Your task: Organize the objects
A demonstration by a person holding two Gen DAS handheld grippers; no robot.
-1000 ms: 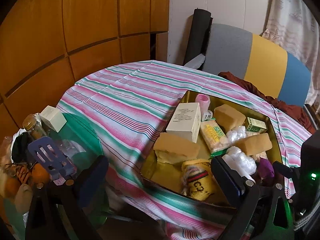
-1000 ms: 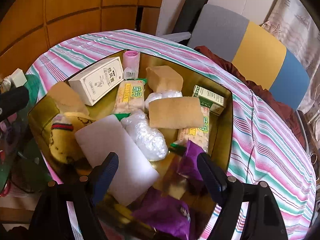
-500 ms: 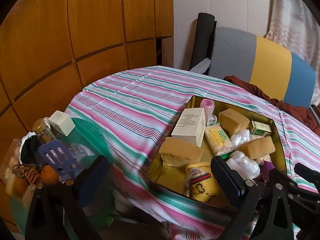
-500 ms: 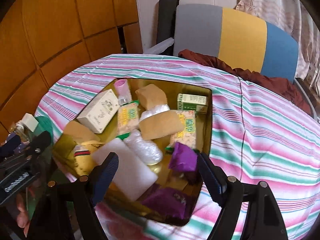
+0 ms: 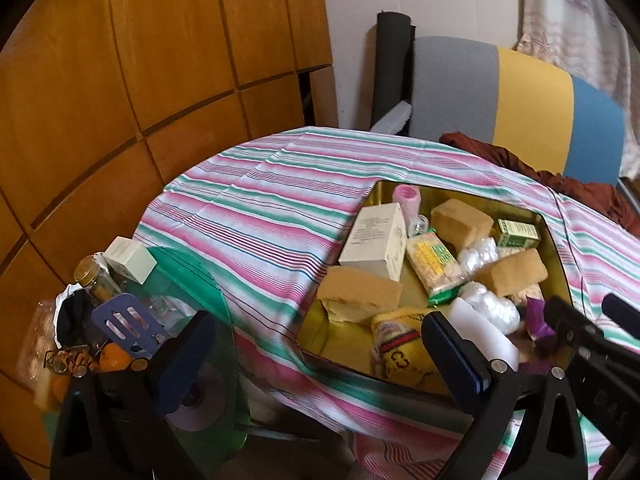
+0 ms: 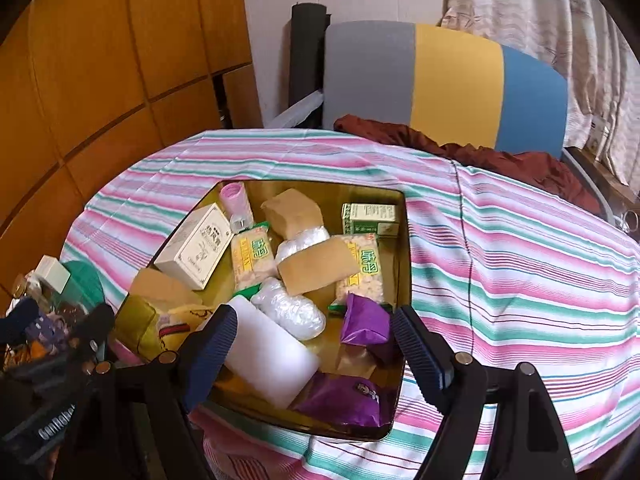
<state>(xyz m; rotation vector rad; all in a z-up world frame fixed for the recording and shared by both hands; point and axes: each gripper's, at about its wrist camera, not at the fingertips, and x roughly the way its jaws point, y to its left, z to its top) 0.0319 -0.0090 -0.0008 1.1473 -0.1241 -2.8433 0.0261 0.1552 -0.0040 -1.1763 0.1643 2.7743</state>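
Observation:
A gold tray [image 6: 403, 264] sits on the striped tablecloth [image 6: 520, 264] and holds several loose items. Among them are a white box [image 6: 192, 252], a pink tube [image 6: 234, 198], tan sponges [image 6: 316, 266], snack packs [image 6: 364, 268], a green box [image 6: 370, 218], a white foam block [image 6: 272, 356], purple packets [image 6: 366, 322] and a yellow knitted piece [image 5: 400, 344]. My right gripper [image 6: 316, 344] hovers open and empty above the tray's near edge. My left gripper [image 5: 320, 356] stands open and empty at the tray's [image 5: 332, 340] near left corner.
A green glass side table [image 5: 192, 280] at the left carries a small white box [image 5: 130, 258], a bottle [image 5: 92, 278], a blue spatula [image 5: 128, 324] and oranges. Behind the table stand a grey, yellow and blue chair back [image 6: 448, 84], a maroon cloth [image 6: 480, 152] and wooden wall panels.
The right gripper has lifted and drawn back from the tray while rolling, so more tablecloth shows. The left gripper has barely shifted. Both stay open.

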